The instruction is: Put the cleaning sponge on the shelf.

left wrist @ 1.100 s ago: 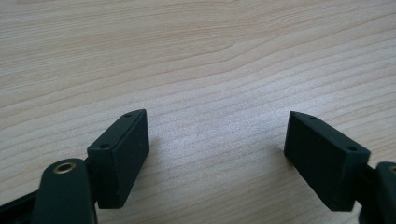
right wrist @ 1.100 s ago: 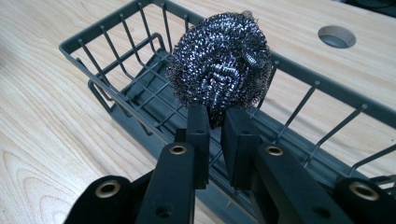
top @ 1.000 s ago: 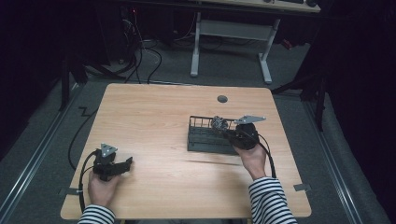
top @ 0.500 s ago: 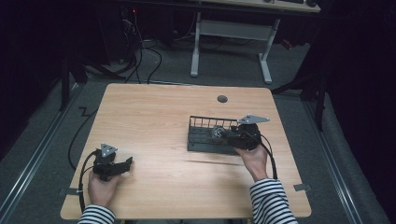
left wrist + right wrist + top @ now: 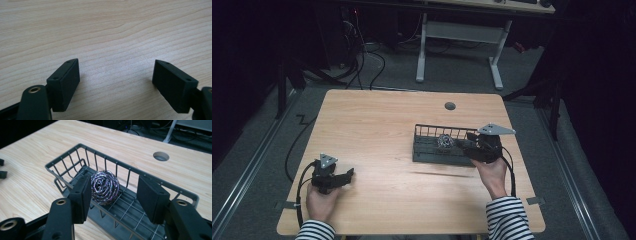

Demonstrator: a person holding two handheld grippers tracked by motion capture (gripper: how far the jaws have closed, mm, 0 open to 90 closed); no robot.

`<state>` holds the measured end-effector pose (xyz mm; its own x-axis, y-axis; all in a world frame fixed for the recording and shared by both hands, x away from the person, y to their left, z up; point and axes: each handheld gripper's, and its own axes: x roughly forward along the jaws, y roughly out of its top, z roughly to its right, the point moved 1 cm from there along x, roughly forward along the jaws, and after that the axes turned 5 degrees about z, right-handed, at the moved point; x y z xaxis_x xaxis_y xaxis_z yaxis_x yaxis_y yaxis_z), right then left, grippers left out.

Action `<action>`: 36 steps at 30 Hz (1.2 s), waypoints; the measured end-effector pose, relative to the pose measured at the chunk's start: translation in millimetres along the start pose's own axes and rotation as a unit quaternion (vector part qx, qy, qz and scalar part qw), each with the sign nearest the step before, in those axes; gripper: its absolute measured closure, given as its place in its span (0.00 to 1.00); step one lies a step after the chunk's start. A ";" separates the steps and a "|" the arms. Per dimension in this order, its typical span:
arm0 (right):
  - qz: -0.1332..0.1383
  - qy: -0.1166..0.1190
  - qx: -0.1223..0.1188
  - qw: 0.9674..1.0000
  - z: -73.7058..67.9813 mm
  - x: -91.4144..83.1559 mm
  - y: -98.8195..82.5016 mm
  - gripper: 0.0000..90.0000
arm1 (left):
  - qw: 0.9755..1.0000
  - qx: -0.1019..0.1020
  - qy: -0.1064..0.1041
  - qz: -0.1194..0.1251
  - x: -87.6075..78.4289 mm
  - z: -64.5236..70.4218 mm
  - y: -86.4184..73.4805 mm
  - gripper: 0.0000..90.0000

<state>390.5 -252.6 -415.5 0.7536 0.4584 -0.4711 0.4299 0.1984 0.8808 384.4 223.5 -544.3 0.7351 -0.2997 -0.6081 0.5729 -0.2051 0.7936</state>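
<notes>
Steel scouring ball (image 5: pixel 105 187) sits inside the dark wire basket (image 5: pixel 65 160), on its slatted floor near the back rail, roughly mid-length; in the high view the scourer (image 5: pixel 444 141) shows in the basket (image 5: pixel 427 128) on the right half of the table (image 5: pixel 377 130). Right gripper (image 5: pixel 112 195) has just been opening: jaws stand wide w/ the ball between them but apart from both pads, so it's released, not gripped; same gripper seen from above (image 5: pixel 466 145) at the basket's right end, the person's hand behind it. Left gripper (image 5: pixel 347 175) rests near the front-left corner of the table, jaws spread over bare wood (image 5: pixel 115 72), nothing between them. Judgement: the placing looks done, ball dropped in and let go; what's left is prob. just pulling the right gripper clear w/o nudging the ball or snagging the front rail. Hard to tell: whether the ball lies fully settled on the slats or leans on the back bars, since its underside is hidden by the near rail and the left pad. Basket's right end is cut off by the gripper body in the right gripper view, and covered by gripper and plate from above. Table hole (image 5: pixel 450 106) sits behind the basket, well apart.
</notes>
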 end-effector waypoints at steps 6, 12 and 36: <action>0.013 0.001 0.001 1.000 -0.5 -11.9 0.6 0.51 | 1.000 0.000 0.001 0.000 0.1 0.1 0.0 0.25; 0.025 0.004 0.004 1.000 -3.4 -24.7 0.5 0.52 | 1.000 0.000 0.001 0.000 0.1 0.2 0.0 0.25; 0.054 0.021 0.004 0.998 -21.6 -62.4 -31.3 0.53 | 1.000 0.001 0.000 0.000 0.0 0.4 -0.1 0.25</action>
<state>319.3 -268.8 -412.7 0.7743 0.5133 -0.3702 0.3503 0.1394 0.9262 384.3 223.1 -544.4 0.7351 -0.2988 -0.6085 0.5724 -0.2074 0.7933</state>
